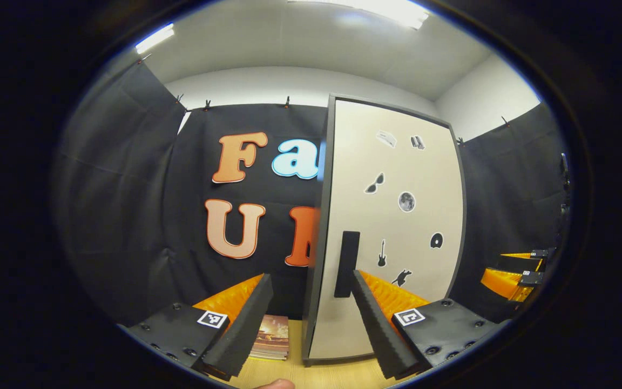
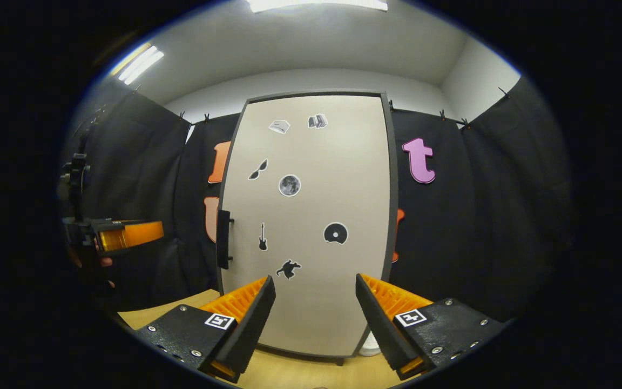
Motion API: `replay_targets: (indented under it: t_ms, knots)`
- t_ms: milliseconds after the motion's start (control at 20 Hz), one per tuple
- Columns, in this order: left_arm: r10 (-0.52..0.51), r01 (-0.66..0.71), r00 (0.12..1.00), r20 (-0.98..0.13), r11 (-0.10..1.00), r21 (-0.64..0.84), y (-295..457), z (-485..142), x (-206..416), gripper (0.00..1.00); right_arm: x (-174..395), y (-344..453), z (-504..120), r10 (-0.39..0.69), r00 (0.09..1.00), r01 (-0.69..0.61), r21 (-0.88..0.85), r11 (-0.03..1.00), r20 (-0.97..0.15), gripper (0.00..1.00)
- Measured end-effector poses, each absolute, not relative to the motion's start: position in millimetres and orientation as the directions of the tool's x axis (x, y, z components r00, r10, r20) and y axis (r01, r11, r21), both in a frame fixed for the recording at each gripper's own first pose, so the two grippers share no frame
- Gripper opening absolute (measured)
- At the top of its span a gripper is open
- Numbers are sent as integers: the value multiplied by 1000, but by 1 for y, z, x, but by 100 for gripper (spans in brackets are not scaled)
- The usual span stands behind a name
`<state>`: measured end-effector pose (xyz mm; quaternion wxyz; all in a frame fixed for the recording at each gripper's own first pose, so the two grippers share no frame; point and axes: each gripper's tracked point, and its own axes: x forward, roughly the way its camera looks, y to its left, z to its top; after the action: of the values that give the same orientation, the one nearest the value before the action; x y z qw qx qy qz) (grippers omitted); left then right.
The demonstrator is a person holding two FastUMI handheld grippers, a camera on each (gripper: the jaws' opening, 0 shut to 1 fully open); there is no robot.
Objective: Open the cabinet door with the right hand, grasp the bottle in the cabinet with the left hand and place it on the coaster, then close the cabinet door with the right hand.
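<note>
The tall cabinet has a beige door [image 1: 397, 227] with small dark stickers, and the door is closed, hiding the inside. Its black handle [image 1: 346, 265] runs upright near the door's left edge. My left gripper [image 1: 311, 276] is open, a short way in front of the handle, with nothing between its fingers. A square coaster [image 1: 272, 337] with a picture lies on the wooden table left of the cabinet's foot. In the right gripper view the door [image 2: 311, 216] faces me squarely, handle [image 2: 224, 239] at its left edge. My right gripper [image 2: 315, 279] is open and empty, apart from the door.
The wooden table [image 2: 181, 308] carries the cabinet. Black cloth walls close in behind and at both sides. The right gripper [image 1: 516, 273] appears at the far right of the left gripper view. The left gripper [image 2: 127, 235], held by a hand, appears at the left of the right gripper view.
</note>
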<state>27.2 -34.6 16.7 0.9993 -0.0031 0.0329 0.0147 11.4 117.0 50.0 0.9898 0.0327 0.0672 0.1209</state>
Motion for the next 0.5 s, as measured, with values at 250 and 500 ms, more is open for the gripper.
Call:
replay_targets:
  t_ms: [250,500]
  knots:
    - [5,-5,999,-38,1000,-12,-57,31,29,96,-4,81,50,190,975,-183,66,981,-119,93]
    - [-5,5,1000,15,1000,-4,-69,58,25,96,-13,67,73,175,982,-171,51,984,-75,93]
